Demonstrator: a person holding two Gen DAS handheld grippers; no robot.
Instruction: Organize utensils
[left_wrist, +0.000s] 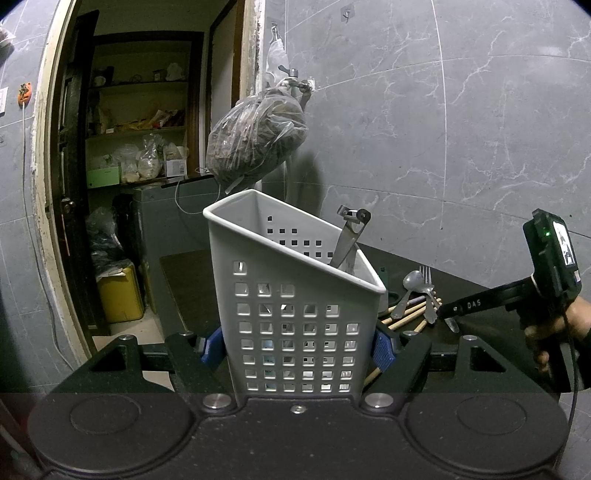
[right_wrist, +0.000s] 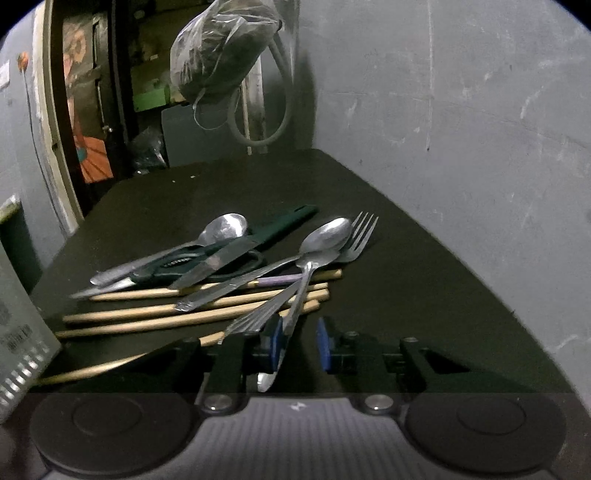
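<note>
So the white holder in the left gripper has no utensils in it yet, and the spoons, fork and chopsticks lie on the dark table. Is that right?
Not quite: the white holder, clamped by the left gripper, already has a metal utensil standing in it, as the left wrist view shows. The spoons, fork and chopsticks do lie on the dark table.

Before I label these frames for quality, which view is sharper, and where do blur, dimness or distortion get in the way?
Left wrist view: sharper; the basket and wall tiles are crisp, though fisheye bends the tile lines and door frame. Right wrist view: dimmer and softly blurred; the cutlery pile is readable, the wall smeared, corners vignetted black.
</note>
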